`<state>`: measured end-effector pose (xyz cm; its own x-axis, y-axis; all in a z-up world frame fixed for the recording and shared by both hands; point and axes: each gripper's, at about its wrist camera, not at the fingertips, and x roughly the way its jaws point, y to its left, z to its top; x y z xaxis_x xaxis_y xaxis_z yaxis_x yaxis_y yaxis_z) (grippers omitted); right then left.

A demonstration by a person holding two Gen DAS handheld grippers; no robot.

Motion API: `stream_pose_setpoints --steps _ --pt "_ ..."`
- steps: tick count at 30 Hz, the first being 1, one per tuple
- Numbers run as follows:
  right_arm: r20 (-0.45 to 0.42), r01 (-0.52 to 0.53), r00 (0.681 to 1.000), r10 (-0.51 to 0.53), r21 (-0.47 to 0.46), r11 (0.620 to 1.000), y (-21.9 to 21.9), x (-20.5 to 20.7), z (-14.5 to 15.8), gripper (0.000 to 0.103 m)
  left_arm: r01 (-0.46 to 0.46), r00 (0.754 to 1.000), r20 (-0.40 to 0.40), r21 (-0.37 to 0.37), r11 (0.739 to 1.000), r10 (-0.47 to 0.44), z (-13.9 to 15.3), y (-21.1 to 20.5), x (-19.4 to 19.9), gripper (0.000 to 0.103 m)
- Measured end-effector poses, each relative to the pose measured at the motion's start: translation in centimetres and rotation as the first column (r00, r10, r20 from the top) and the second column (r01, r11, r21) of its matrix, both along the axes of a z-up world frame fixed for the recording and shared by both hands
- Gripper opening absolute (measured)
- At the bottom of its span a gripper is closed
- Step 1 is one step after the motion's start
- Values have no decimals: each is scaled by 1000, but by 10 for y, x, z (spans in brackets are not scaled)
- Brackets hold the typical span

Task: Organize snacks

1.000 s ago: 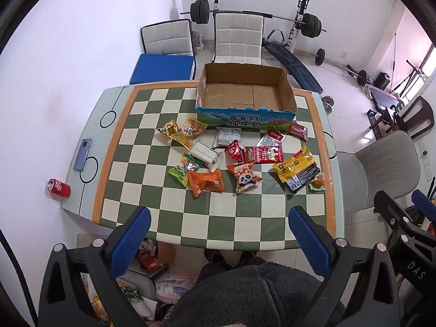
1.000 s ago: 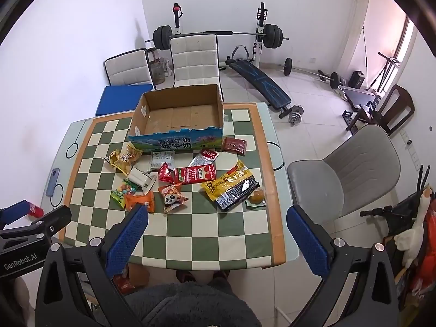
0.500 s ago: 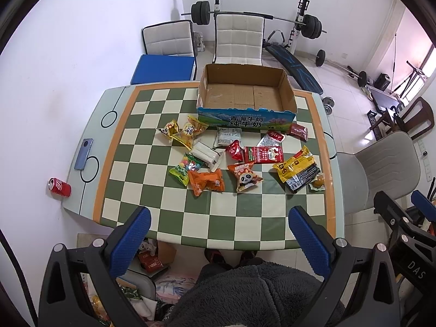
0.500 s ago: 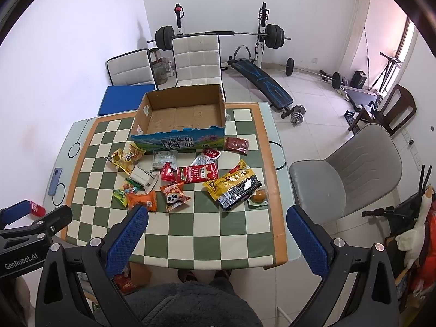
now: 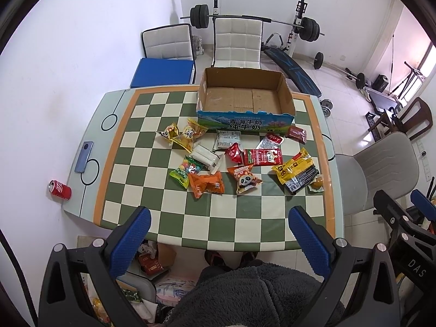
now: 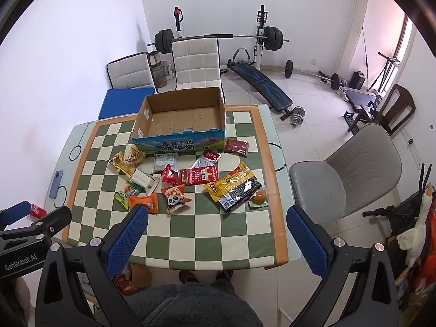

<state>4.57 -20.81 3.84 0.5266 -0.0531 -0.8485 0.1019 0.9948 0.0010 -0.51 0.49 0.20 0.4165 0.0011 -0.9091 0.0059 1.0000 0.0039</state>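
Note:
Several snack packets lie spread on the green-and-white checkered table [image 5: 169,229] in front of an empty cardboard box [image 5: 245,100], which also shows in the right wrist view [image 6: 182,117]. Among them are an orange packet [image 5: 207,184], a panda packet [image 5: 245,181], a large yellow-black packet [image 5: 297,170] and a red packet [image 5: 263,156]. My left gripper [image 5: 218,234] is open and empty, high above the table's near edge. My right gripper [image 6: 216,231] is open and empty, also high above the near edge.
A phone [image 5: 84,156] lies at the table's left edge and a red can [image 5: 60,189] is beside it. A grey chair [image 6: 346,174] stands right of the table. Two white chairs [image 5: 237,43] and weight equipment [image 6: 261,35] stand behind the box.
Both grippers have drifted slightly; the table and box sit a little lower in both views. Nothing on the table has moved.

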Motion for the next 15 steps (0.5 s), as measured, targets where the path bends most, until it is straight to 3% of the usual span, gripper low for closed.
stream_pose_setpoints --steps 15 --pt "4 0 1000 0 1 1000 1 1 7 103 -1 1000 2 -1 1000 1 1 0 0 103"
